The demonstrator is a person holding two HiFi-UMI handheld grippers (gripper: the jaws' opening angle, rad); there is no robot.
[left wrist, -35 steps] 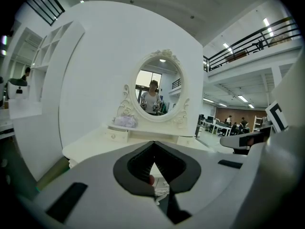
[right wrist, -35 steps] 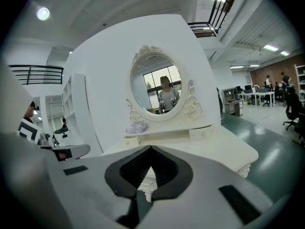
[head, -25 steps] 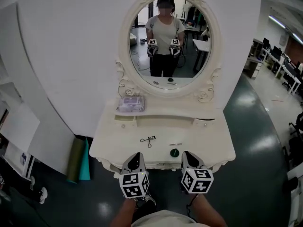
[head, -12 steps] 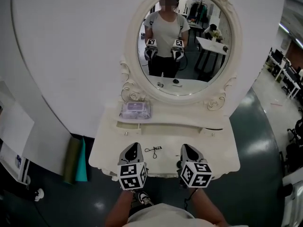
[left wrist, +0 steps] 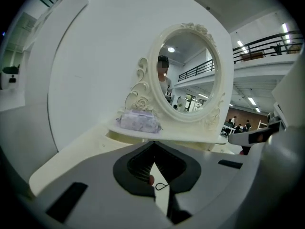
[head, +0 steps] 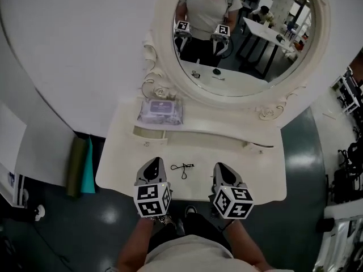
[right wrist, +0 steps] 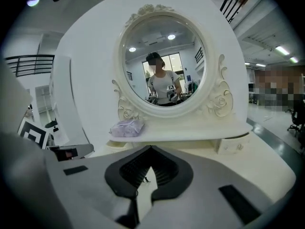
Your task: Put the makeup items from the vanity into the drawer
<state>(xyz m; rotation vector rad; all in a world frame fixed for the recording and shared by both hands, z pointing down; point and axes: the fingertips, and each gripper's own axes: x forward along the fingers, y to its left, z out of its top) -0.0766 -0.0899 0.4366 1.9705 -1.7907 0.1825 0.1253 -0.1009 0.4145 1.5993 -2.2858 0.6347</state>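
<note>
Overhanging vanity (head: 255,174) edge: both claws (head: 154,161) (head: 220,166)

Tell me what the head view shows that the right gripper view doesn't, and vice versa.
Head view only: two rolled mats on the floor left of the vanity, and the person's forearms. Right gripper view only: the mirror's carved top crest, and the right gripper's tongs seen shut, empty. Both: the wipes pack on the shelf and the oval mirror.

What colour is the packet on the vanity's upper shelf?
Pale lilac; the packet shows best in the head view.
</note>
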